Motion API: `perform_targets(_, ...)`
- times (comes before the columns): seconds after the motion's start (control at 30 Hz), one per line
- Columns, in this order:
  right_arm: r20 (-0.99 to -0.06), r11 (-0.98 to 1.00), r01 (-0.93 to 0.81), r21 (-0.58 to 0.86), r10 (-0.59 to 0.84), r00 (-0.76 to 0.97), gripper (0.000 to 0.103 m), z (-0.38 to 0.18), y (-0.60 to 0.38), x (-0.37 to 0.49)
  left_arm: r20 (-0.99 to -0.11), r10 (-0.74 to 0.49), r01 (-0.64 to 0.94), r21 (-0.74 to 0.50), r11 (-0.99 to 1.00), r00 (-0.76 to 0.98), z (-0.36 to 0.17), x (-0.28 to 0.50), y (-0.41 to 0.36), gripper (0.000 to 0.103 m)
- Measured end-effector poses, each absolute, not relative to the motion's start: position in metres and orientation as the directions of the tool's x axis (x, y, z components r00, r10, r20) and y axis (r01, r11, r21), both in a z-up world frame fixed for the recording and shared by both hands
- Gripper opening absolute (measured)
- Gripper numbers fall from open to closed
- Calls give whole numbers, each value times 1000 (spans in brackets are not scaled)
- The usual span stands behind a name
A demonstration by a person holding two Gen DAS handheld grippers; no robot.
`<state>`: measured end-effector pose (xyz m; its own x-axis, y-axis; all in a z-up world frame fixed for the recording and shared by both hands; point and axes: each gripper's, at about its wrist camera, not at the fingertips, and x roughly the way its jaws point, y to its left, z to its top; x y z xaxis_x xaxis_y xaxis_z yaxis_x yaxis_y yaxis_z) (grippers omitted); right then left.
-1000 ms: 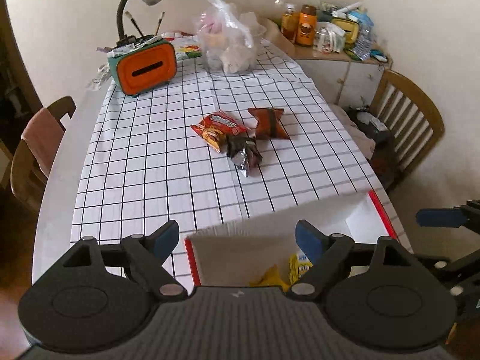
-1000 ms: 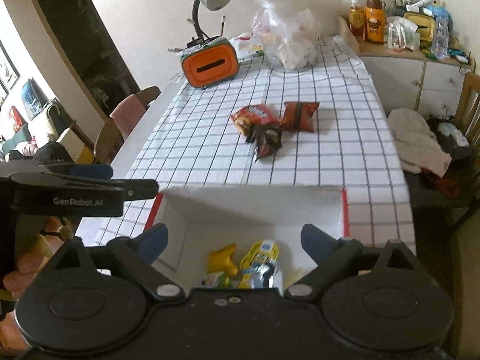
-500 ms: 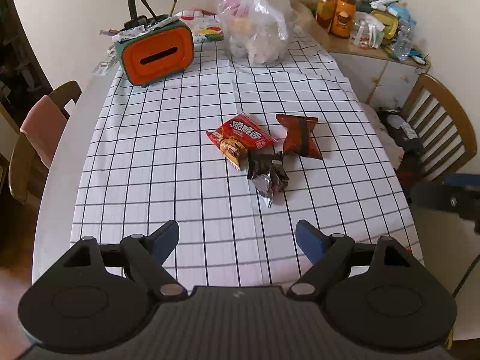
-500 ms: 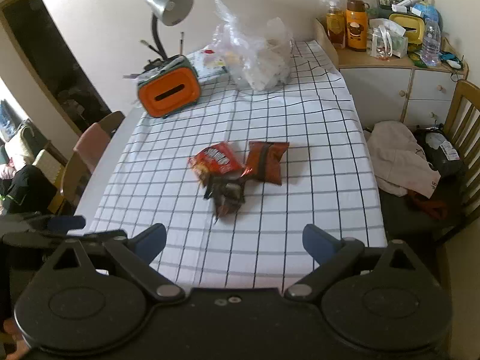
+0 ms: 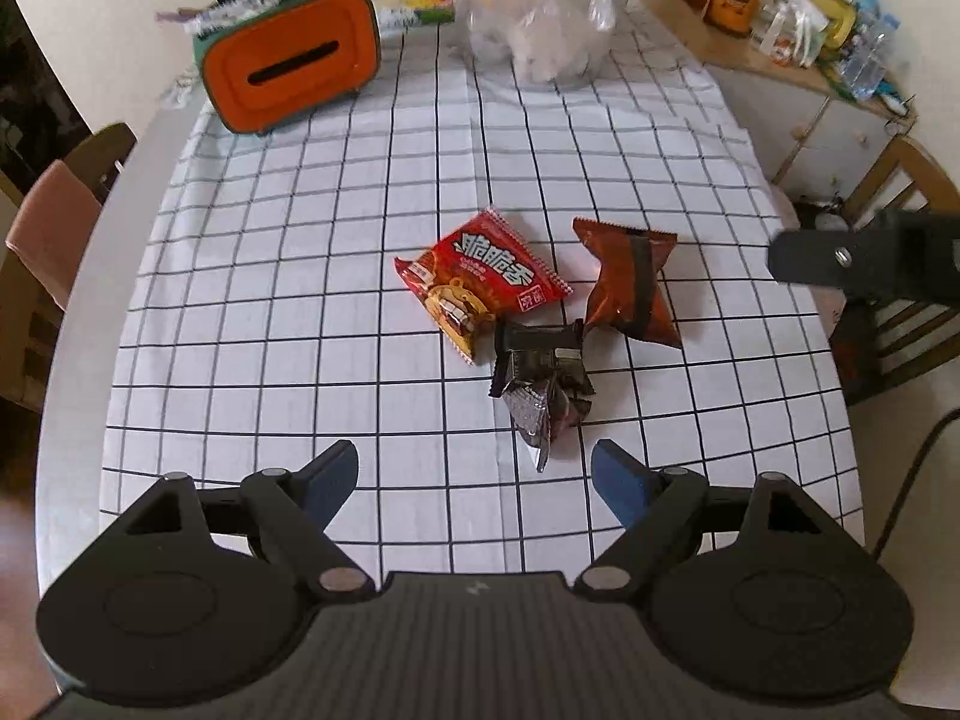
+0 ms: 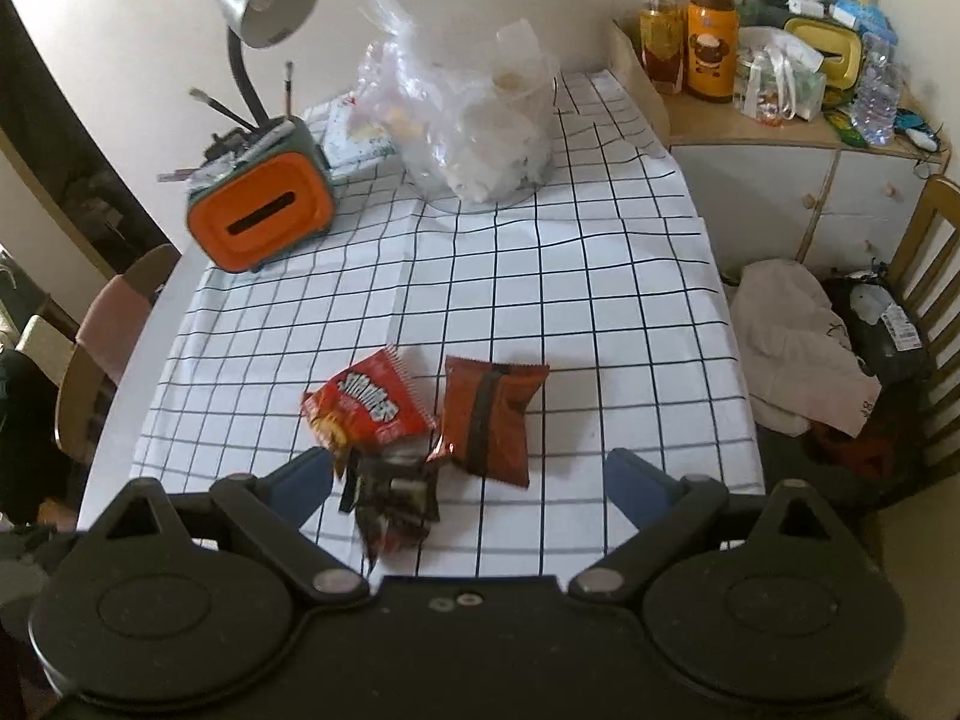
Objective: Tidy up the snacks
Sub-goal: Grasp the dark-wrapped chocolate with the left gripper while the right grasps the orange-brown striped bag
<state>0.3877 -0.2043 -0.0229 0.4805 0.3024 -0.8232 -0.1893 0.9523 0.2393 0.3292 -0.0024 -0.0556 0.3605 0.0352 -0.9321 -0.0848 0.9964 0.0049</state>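
Note:
Three snack packets lie together mid-table on the checked cloth: a red packet (image 5: 480,279), a brown packet with a dark stripe (image 5: 630,285) and a crumpled dark silver packet (image 5: 540,384). My left gripper (image 5: 474,480) is open and empty, just short of the dark packet. My right gripper (image 6: 468,483) is open and empty, with the dark packet (image 6: 393,501) between its fingers and the red packet (image 6: 366,408) and brown packet (image 6: 492,414) just beyond. The right gripper also shows at the right edge of the left wrist view (image 5: 864,258).
An orange tissue box (image 5: 288,63) with brushes and a lamp (image 6: 258,0) stand at the table's far left. A clear plastic bag (image 6: 474,126) sits far middle. A cluttered cabinet (image 6: 774,138) and wooden chairs (image 6: 936,276) flank the table.
Both grippers have moved forward over the table toward the three packets. The white box with snacks, seen below a second ago, has dropped out of view.

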Motion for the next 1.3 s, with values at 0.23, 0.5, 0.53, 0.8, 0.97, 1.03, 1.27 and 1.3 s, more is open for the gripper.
perform_targets(0.23,-854,958,-170,230,283,437,97,-57,-190,433,-943,83,-94,55,994,321,-86,363,-11,85)
perform_targets(0.5,-881,958,-146,246,284,378,95,-102,-184,468,-957,73,-95,48,994,282,-120,383,-22,85)
perform_targets(0.53,-885,959,-141,246,282,370,95,-108,-183,471,-959,71,-93,47,995,275,-124,384,-24,85)
perform_targets(0.8,-911,962,-117,246,271,312,94,-154,-176,487,-977,32,-125,6,992,212,-156,402,-27,85)
perform_targets(0.97,-918,961,-120,248,273,287,91,-174,-170,491,-979,24,-107,2,994,203,-169,406,-32,84)
perform_targets(1.03,-919,961,-129,246,273,284,88,-178,-167,491,-979,26,-85,8,996,204,-172,406,-35,84)
perform_targets(1.27,-917,962,-166,216,258,304,80,-183,-157,490,-987,-9,-101,-25,995,159,-188,413,-33,67)
perform_targets(1.3,-915,962,-169,213,257,310,77,-182,-157,490,-987,-8,-104,-24,994,158,-190,414,-32,67)
